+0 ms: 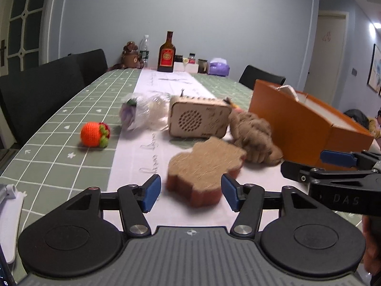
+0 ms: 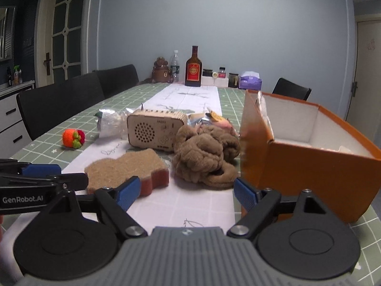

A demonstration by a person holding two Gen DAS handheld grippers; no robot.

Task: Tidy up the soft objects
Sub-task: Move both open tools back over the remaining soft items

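A brown sponge [image 1: 204, 169] with a fibrous top lies on the white runner; it also shows in the right wrist view [image 2: 126, 169]. My left gripper [image 1: 190, 194] is open, its blue pads on either side of the sponge's near end, not closed on it. A brown plush bundle [image 1: 254, 138] lies beside the sponge, also in the right wrist view [image 2: 204, 155]. An orange crocheted ball [image 1: 94, 134] sits on the green cloth to the left. A clear bag [image 1: 142, 113] with soft items lies behind. My right gripper [image 2: 187, 194] is open and empty, in front of the plush.
An open orange box [image 2: 309, 166] with a white inside stands at the right. A wooden radio [image 2: 154, 128] stands behind the sponge. Bottles [image 2: 193, 68], jars and a tissue pack [image 2: 250, 81] stand at the table's far end. Black chairs [image 1: 47, 90] line the left side.
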